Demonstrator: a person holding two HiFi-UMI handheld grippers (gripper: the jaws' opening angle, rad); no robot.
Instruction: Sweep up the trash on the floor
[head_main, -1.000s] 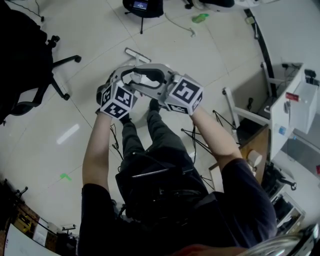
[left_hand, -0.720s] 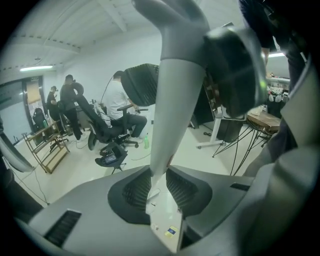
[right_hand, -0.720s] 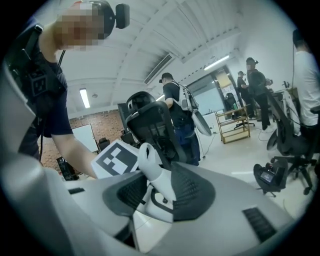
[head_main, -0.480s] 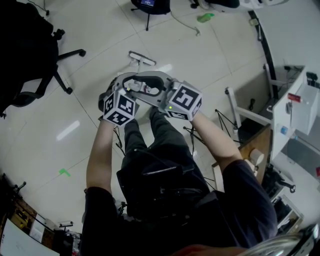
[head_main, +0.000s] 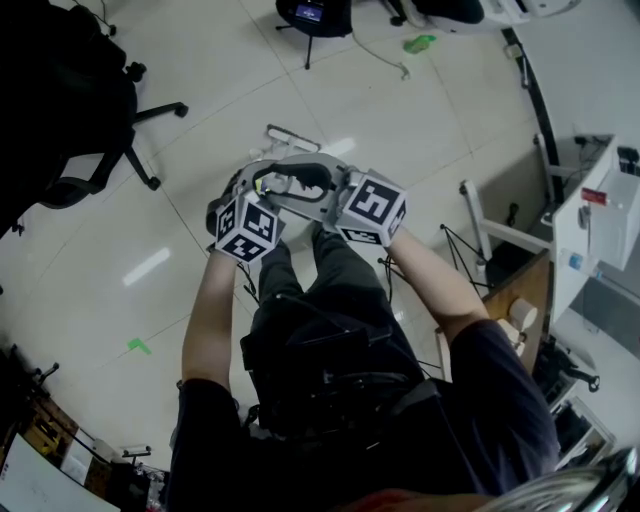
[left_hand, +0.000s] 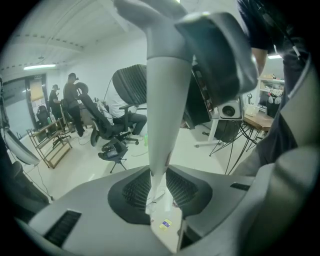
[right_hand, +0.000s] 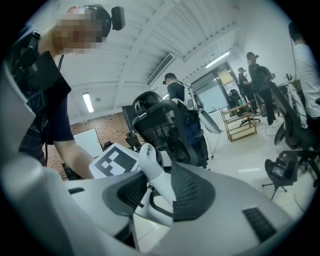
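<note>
A white and grey stick sweeper with a looped handle (head_main: 292, 180) is held in front of the person, its flat floor head (head_main: 293, 136) on the tiles ahead of the feet. My left gripper (head_main: 256, 184) is shut on its white shaft (left_hand: 162, 110), which rises between the ribbed pads (left_hand: 134, 192). From the right, my right gripper (head_main: 322, 188) is shut on the white handle grip (right_hand: 156, 172). A green piece of trash (head_main: 420, 43) lies far ahead on the floor, well beyond the floor head.
A black office chair (head_main: 70, 120) stands at the left and a small wheeled stand (head_main: 312, 17) at the top. Desks, a white frame (head_main: 490, 225) and cables crowd the right side. People and more chairs (left_hand: 107, 132) fill the room beyond.
The chair, the stand and the green trash have slid right and down in the head view. Both grippers kept their grip on the sweeper and moved along with it.
</note>
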